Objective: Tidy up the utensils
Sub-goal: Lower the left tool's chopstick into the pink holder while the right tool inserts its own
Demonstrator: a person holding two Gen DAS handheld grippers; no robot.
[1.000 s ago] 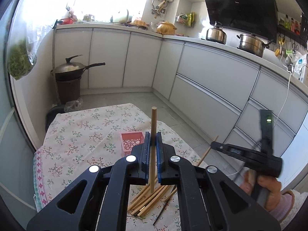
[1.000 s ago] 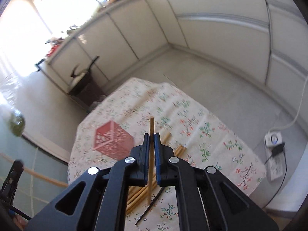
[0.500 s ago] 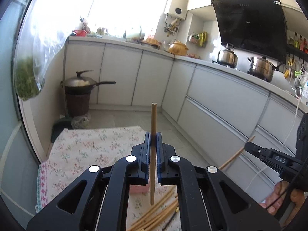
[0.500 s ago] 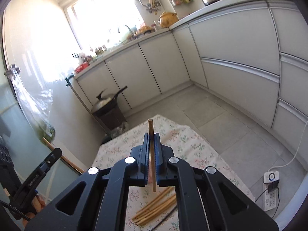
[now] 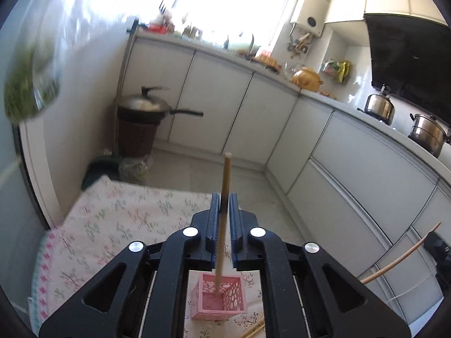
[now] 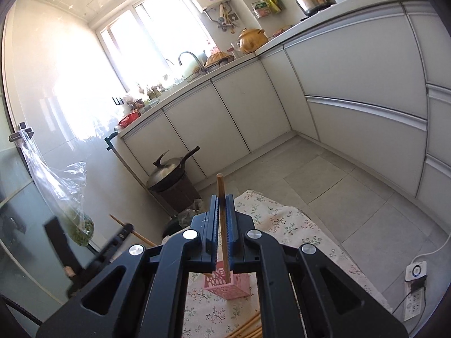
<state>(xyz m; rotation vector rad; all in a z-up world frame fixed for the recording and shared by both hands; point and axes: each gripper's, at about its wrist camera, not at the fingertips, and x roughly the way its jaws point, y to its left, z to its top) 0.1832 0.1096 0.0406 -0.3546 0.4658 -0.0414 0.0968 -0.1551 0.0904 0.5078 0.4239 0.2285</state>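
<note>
My left gripper (image 5: 224, 200) is shut on a wooden chopstick (image 5: 226, 174) held upright, its lower tip inside or just over the open top of a pink perforated basket (image 5: 220, 298) on the flowered tablecloth (image 5: 118, 219). My right gripper (image 6: 222, 201) is shut on another wooden chopstick (image 6: 220, 188), also upright, its lower end over the same pink basket (image 6: 231, 284). The right gripper's chopstick shows at the right edge of the left wrist view (image 5: 403, 256). Loose chopsticks (image 6: 251, 325) lie on the cloth near the basket.
White kitchen cabinets (image 5: 220, 107) run along the back and right. A covered wok on a dark bin (image 5: 143, 121) stands in the corner. Pots (image 5: 425, 132) sit on the counter. A power strip (image 6: 414, 284) lies on the tiled floor right of the table.
Both grippers have lifted and tilted forward with their chopsticks. The pink basket now sits directly under both chopsticks' lower ends, where earlier the loose pile was below them.
</note>
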